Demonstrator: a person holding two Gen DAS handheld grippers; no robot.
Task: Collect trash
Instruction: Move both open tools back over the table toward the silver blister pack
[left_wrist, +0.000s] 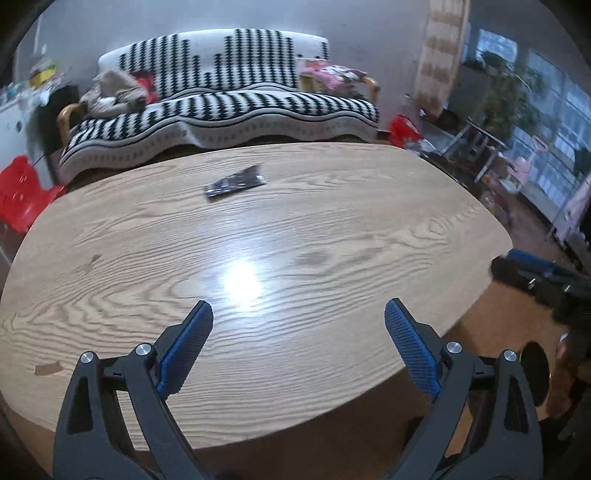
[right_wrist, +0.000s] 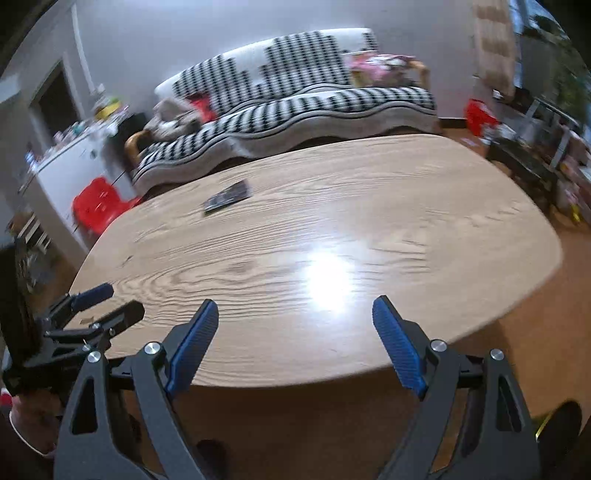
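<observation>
A dark flat wrapper (left_wrist: 236, 182) lies on the far left part of the oval wooden table (left_wrist: 332, 229); the right wrist view shows the same wrapper (right_wrist: 227, 196) on the table (right_wrist: 369, 206). My left gripper (left_wrist: 298, 310) hangs over the table's near edge, jaws wide apart, nothing between the blue pads (left_wrist: 186, 350). My right gripper (right_wrist: 294, 308) is likewise open and empty above the near edge. The left gripper (right_wrist: 107, 304) also shows at the left of the right wrist view, and the right gripper (left_wrist: 524, 269) at the right of the left wrist view. Both are far from the wrapper.
A sofa (left_wrist: 229, 107) with a black-and-white cover stands behind the table. A red plastic stool (left_wrist: 22, 192) sits at the left, a white cabinet (right_wrist: 70, 173) beyond it. Red bags (left_wrist: 404, 131) and cluttered shelves (left_wrist: 480, 147) with plants fill the right side. A small tan scrap (left_wrist: 48, 368) lies near the table's left front edge.
</observation>
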